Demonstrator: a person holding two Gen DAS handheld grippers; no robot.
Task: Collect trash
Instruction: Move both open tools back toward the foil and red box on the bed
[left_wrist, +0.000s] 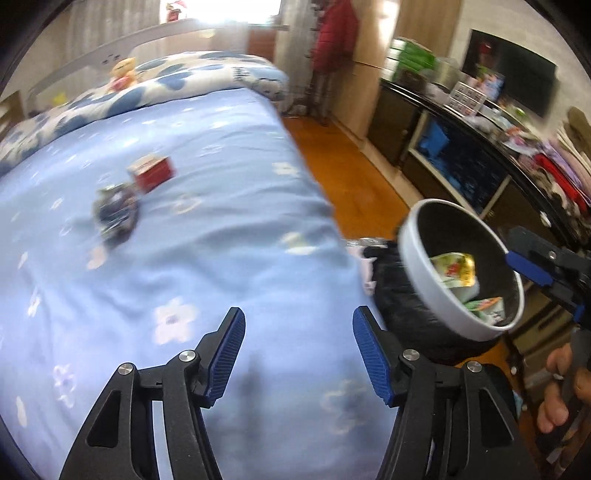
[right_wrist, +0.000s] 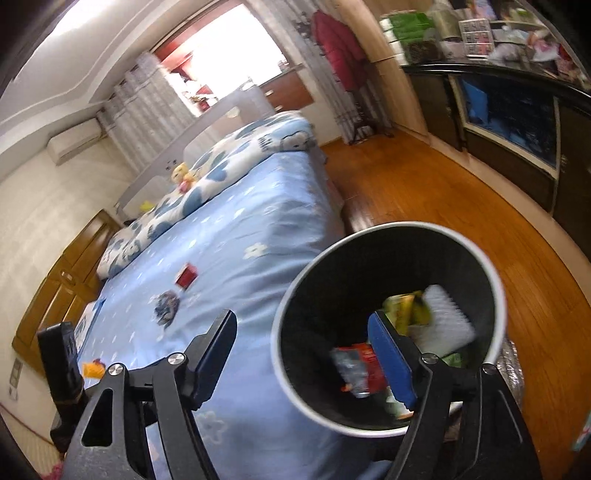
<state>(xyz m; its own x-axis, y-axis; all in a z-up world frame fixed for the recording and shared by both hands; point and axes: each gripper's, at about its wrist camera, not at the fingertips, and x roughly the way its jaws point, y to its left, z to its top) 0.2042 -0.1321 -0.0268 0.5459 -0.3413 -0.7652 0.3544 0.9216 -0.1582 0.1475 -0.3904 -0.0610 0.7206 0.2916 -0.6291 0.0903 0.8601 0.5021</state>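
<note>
Bedroom setting: your work area is the bed with the pale blue flowered sheet (left_wrist: 207, 236), beside an orange wooden floor (right_wrist: 443, 206). Trash left to collect lies mid-bed: a small red-and-white carton (left_wrist: 151, 171) and, just beside it, a crumpled dark wrapper (left_wrist: 116, 214); a small orange scrap (right_wrist: 93, 368) sits near the bed's edge in the right wrist view. At the bedside stands the round white-rimmed bin with a black liner (right_wrist: 388, 332), already holding several wrappers and a white brush-like item. Your left gripper (left_wrist: 299, 354) hovers over the sheet, jaws roughly half spread and empty. Your right gripper (right_wrist: 303, 354) is above the bin's rim, jaws wide and empty. By this showing, the task is partly done; three pieces remain.
</note>
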